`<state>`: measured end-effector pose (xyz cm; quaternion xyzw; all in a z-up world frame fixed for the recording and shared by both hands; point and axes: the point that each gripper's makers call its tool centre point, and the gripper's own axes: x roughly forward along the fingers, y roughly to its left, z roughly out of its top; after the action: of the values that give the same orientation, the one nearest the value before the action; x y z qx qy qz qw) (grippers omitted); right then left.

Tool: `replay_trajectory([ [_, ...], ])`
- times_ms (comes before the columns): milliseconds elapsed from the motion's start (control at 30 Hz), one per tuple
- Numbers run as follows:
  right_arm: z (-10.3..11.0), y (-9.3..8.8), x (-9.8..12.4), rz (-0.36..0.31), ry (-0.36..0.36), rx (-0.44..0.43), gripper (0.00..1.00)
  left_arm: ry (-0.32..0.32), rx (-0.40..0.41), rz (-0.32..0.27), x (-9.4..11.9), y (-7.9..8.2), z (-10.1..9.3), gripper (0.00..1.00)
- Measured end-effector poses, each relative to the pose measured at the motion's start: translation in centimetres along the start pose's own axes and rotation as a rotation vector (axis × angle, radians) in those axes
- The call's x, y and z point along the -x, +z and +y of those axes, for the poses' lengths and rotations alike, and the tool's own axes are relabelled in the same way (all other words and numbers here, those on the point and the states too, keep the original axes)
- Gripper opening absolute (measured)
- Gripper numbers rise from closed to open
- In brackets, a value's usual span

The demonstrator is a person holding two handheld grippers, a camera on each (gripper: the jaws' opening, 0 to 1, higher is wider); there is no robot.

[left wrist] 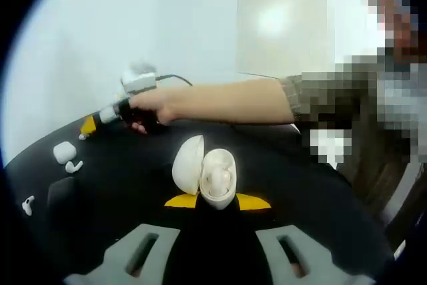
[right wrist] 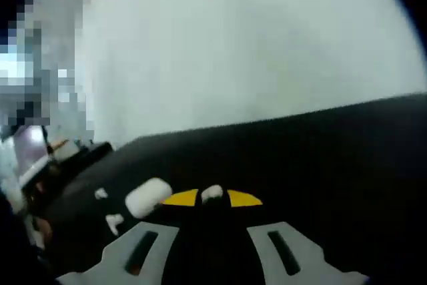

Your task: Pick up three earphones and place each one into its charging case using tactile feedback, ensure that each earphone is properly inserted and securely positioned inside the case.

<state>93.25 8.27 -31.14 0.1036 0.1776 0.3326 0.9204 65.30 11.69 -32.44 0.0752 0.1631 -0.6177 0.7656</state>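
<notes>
The left gripper clamps an open white charging case. The right gripper pinches a small white earphone, a closed case at nine o'clock.

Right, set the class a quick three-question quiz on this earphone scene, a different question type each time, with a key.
1. True or false: the charging case gripped by the left gripper has its lid closed.
2. Multiple choice: what lies inside that case? A) nothing B) a white earphone C) a coin
3. Short answer: in the right gripper view, what sits between the yellow tips of the right gripper?

Key
1. False: the lid stands open.
2. B
3. A small white piece, probably an earphone; the view is blurred.
</notes>
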Motion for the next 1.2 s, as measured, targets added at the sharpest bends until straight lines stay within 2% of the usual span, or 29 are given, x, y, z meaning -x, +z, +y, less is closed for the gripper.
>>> replay_trajectory([
  [33,0.2,-0.2,0.2,0.012,0.009,0.019,0.13,0.000,0.000,0.000,0.0,0.0,0.0,0.16],
  [100,1.3,-0.3,1.1,0.007,0.061,-0.010,0.12,0.001,0.000,0.000,0.0,0.0,-0.1,0.16],
  [133,1.3,-0.4,1.4,0.012,0.057,-0.007,0.11,0.002,0.000,0.000,0.0,0.0,-0.1,0.16],
  [200,2.4,-0.6,2.5,0.009,0.104,0.020,0.06,0.003,-0.002,0.000,0.0,0.0,-0.2,0.16],
  [267,3.3,-1.2,3.5,0.039,0.140,-0.001,0.04,0.003,-0.002,0.000,0.1,0.0,-0.3,0.16],
  [400,3.8,-1.7,5.0,0.059,0.181,-0.003,0.04,0.003,-0.003,0.001,0.1,0.0,-0.3,0.16],
  [533,2.5,-0.9,4.9,0.023,0.125,0.011,0.10,0.005,-0.003,0.001,0.0,0.0,-0.4,0.16],
  [600,2.3,-0.5,4.6,-0.001,0.112,0.054,0.15,0.006,-0.003,0.000,0.1,0.0,-0.4,0.16],
  [667,3.2,-0.5,4.2,0.005,0.140,0.137,0.18,0.006,-0.004,0.000,0.1,-0.1,-0.4,0.16],
  [867,5.1,-0.6,2.6,0.020,0.114,0.468,0.20,0.004,-0.001,0.000,0.1,-0.2,-0.3,0.16],
  [933,5.8,-0.5,2.5,0.014,0.099,0.520,0.20,0.004,-0.001,0.000,0.1,-0.2,-0.3,0.16],
  [967,6.2,-0.3,2.0,0.007,0.122,0.541,0.20,0.004,-0.001,0.000,0.1,-0.2,-0.3,0.16],
  [1033,6.5,-0.5,1.5,0.021,0.129,0.545,0.20,0.003,-0.001,0.000,0.1,-0.3,-0.3,0.16],
  [1133,5.3,-1.0,0.9,0.077,0.077,0.584,0.20,0.003,-0.001,0.000,0.1,-0.3,-0.2,0.16],
  [1200,5.0,-0.7,0.7,0.056,0.077,0.588,0.19,0.003,-0.001,0.000,0.1,-0.3,-0.2,0.16],
])
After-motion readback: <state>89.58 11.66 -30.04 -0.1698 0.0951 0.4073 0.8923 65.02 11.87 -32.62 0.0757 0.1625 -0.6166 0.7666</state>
